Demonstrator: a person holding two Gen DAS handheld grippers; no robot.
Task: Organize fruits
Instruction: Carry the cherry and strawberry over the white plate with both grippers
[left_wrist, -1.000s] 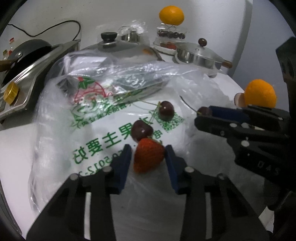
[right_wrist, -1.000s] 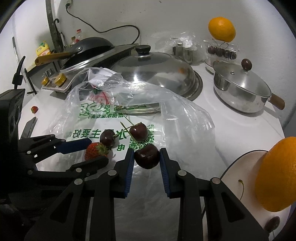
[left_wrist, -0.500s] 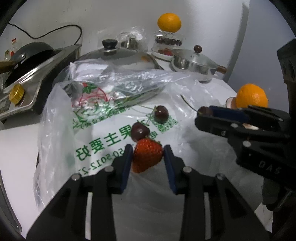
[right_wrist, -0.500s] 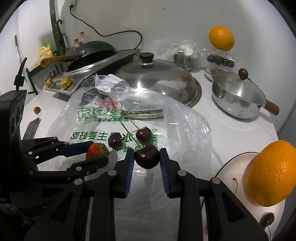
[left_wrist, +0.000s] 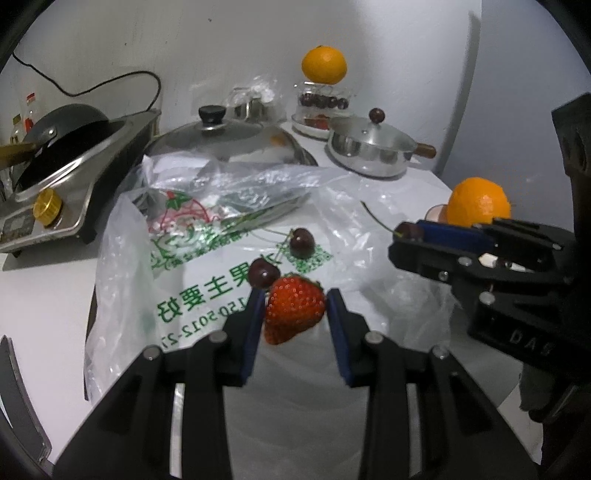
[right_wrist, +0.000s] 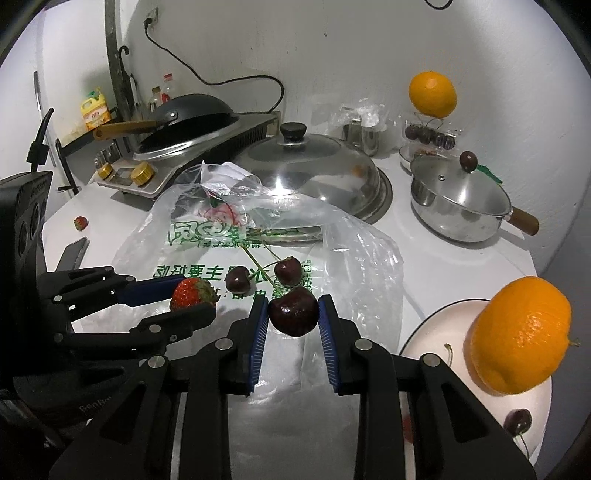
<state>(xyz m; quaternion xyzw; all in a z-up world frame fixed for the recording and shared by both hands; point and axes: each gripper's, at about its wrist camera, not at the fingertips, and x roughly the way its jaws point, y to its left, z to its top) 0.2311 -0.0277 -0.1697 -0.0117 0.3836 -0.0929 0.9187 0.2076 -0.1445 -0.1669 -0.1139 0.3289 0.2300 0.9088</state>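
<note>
The left gripper (left_wrist: 295, 310) pinches a strawberry (left_wrist: 294, 314) between its blue pads at the lower centre of the left wrist view, and the lower tip of the fruit hangs free below them. The right gripper (right_wrist: 293, 314) is pressed onto a dark cherry (right_wrist: 293, 312); in the left view only a small part of this cherry (left_wrist: 408, 230) shows at the tip of the right gripper, at the right of the frame. Two more cherries (right_wrist: 288, 271) lie on the plastic bag (right_wrist: 351, 258) with green print, just behind the grippers. The right view alone shows a plate (right_wrist: 424, 332) at the lower right, cut off by the frame edge, with an orange (right_wrist: 521, 339) on it — and a small strawberry (right_wrist: 80, 222) alone on the counter at the left.
</note>
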